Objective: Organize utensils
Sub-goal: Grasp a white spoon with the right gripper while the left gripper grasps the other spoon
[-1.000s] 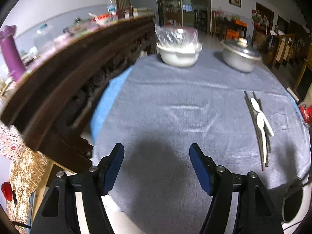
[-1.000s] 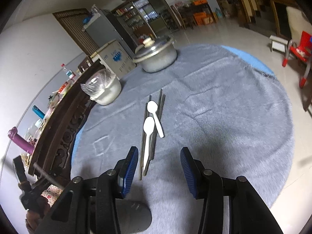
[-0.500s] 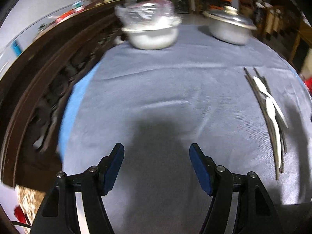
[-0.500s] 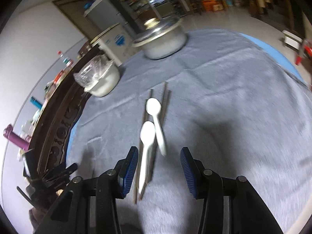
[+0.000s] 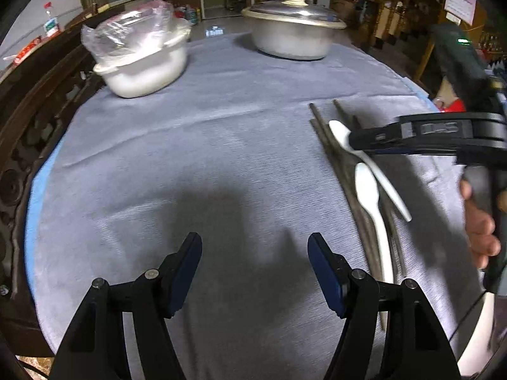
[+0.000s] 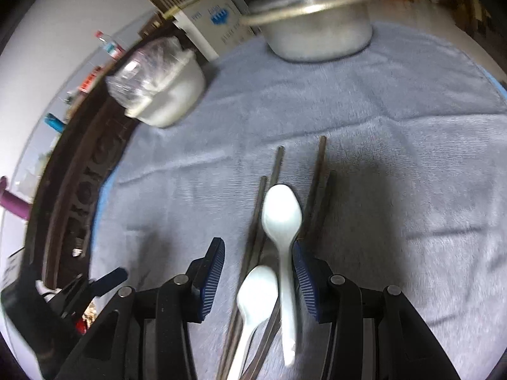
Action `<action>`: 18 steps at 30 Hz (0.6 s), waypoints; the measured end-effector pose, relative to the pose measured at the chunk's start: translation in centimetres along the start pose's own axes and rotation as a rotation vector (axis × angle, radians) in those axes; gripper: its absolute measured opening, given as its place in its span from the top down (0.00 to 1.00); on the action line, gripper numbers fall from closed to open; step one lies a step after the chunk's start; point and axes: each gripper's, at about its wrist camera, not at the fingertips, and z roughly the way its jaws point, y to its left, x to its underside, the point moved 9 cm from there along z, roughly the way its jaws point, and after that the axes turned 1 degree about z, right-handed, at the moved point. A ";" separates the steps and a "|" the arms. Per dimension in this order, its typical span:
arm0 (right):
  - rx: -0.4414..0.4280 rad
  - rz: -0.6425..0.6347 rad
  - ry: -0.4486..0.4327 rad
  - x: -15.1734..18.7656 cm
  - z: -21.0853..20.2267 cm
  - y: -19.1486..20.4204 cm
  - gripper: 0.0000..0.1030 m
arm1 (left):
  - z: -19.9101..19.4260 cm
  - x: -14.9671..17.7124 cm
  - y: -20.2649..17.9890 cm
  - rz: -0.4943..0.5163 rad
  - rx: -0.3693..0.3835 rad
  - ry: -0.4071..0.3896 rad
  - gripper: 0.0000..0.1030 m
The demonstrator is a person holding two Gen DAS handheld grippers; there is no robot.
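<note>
1. Two white spoons, the farther one [image 6: 281,212] and the nearer one [image 6: 255,294], lie across a bundle of dark chopsticks [image 6: 275,171] on the grey cloth [image 6: 396,164], on the right half of the table.
2. A second ago this bundle lay ahead of the right gripper [image 6: 259,280]; now it runs between the jaws, which stand partly apart and unchanged in width. The farther spoon's handle lies just beside the right-hand pad; through the motion blur, contact cannot be confirmed.
3. Nothing appears gripped; the utensils rest where they did a second ago. The approach looks complete, and closing on a spoon seems the likely next step.
4. The left gripper [image 5: 255,272] holds its jaws wide and empty over bare cloth; it has drawn nearer the bundle, which now lies just right of its right finger.
5. A plastic-covered white bowl [image 5: 144,69] and a lidded metal pot [image 5: 293,33] stand well apart, at the far edge.
</note>
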 end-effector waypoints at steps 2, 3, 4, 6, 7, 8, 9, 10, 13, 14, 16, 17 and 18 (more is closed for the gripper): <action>0.018 -0.009 0.008 -0.1 0.5 -0.1 0.58 | 0.4 -0.3 -0.8 0.006 0.031 0.005 0.32; 0.032 -0.012 0.012 -0.1 0.7 -0.2 0.63 | 0.6 -0.4 -1.1 0.012 0.040 0.009 0.32; 0.057 -0.022 0.016 0.0 0.8 -0.4 0.75 | 1.0 -0.6 -1.6 0.019 0.048 0.015 0.32; 0.087 -0.039 0.014 0.1 0.9 -0.7 0.88 | 1.4 -1.1 -2.4 0.027 0.068 0.020 0.32; 0.092 -0.043 0.011 0.2 0.7 -1.0 0.90 | 1.5 -1.3 -2.9 0.030 0.085 0.019 0.32; 0.096 -0.046 0.005 0.3 0.4 -1.2 0.90 | 1.7 -1.6 -3.3 0.034 0.101 0.016 0.32; 0.104 -0.043 -0.006 0.4 0.0 -1.6 0.90 | 1.8 -1.9 -3.7 0.038 0.112 0.013 0.32; 0.107 -0.036 -0.016 0.5 -0.4 -2.1 0.91 | 2.0 -2.2 -4.1 0.043 0.120 0.011 0.32; 0.086 -0.001 -0.055 0.7 -2.2 -3.5 0.91 | 2.3 -3.2 -5.3 0.060 0.144 0.000 0.32; 0.082 0.010 -0.064 0.9 -2.8 -4.0 0.91 | 2.6 -3.6 -5.7 0.066 0.148 -0.001 0.32; 0.076 0.033 -0.079 1.3 -3.8 -4.8 0.91 | 3.2 -4.2 -6.4 0.079 0.147 -0.004 0.34; 0.073 0.048 -0.083 1.5 -4.2 -5.2 0.91 | 3.5 -4.4 -6.7 0.085 0.146 -0.002 0.35; 0.077 0.064 -0.082 1.8 -4.5 -5.8 0.91 | 3.7 -4.6 -7.1 0.092 0.146 0.003 0.41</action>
